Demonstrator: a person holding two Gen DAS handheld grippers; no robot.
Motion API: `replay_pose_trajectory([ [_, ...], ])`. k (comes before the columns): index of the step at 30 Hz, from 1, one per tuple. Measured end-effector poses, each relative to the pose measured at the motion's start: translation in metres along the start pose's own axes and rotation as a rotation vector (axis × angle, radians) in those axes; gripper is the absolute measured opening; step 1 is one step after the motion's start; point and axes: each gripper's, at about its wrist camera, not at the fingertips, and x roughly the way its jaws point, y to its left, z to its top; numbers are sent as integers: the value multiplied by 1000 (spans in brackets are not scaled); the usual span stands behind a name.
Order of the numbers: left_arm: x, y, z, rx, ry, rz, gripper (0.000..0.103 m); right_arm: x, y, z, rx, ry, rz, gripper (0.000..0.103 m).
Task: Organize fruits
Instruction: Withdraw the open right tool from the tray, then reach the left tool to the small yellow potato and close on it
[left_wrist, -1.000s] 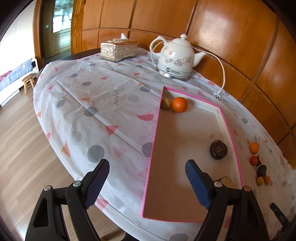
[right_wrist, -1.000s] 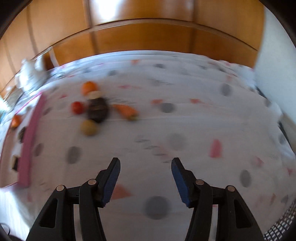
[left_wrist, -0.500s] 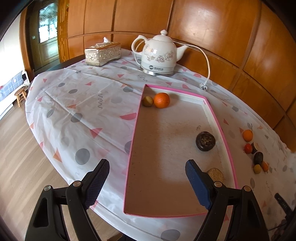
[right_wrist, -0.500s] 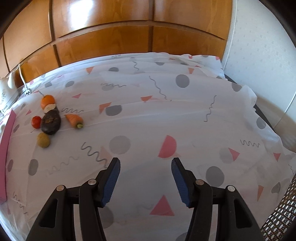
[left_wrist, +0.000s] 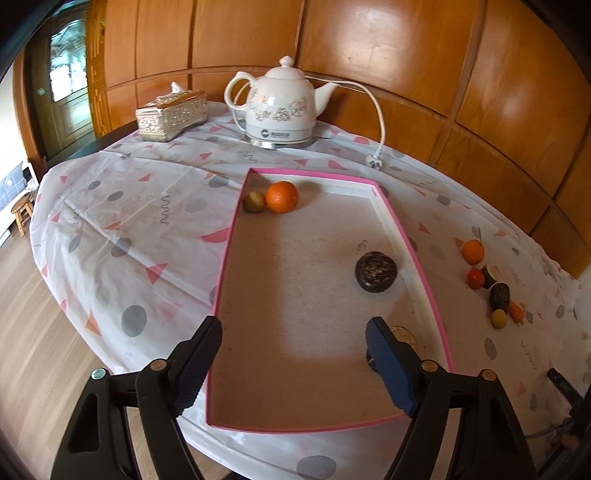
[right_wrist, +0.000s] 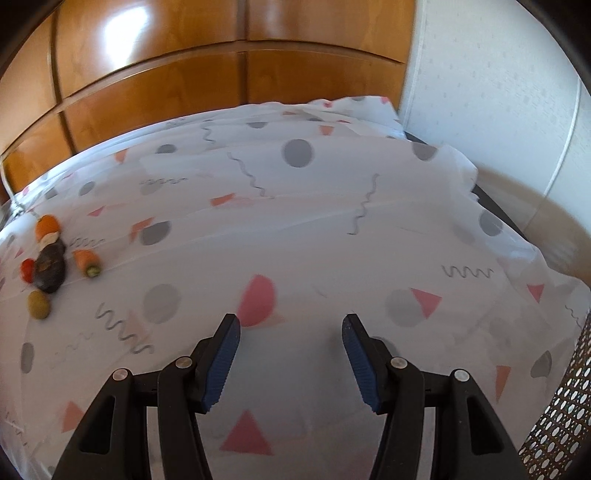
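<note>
Fruits are split right now: an orange (left_wrist: 282, 196) and a small green one (left_wrist: 254, 201) sit in the pink tray (left_wrist: 416, 251), the rest are clustered (right_wrist: 46, 258) on the tablecloth (right_wrist: 332, 240). Left gripper (left_wrist: 293, 363) and right gripper (right_wrist: 290, 360) both hang spread and empty, probably lining up another pick.

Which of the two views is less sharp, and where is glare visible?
Right wrist view: softer, the fruit pile at the left edge is smeared; glare on the wood panel. Left wrist view: sharp, the orange is crisp; glare on the wall panels.
</note>
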Motion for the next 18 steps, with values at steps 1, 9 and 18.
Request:
replay_pose_trajectory([
  [1,0,-2,1,7,2,-10,74,1,-3,0,10,0,-8,59],
  [9,-1,-48,16,130,30,-149,69,5,-13,1,33,-14,-6,62],
  [18,12,-132,19,310,130,-341,54,7,-15,-1,44,-31,7,65],
])
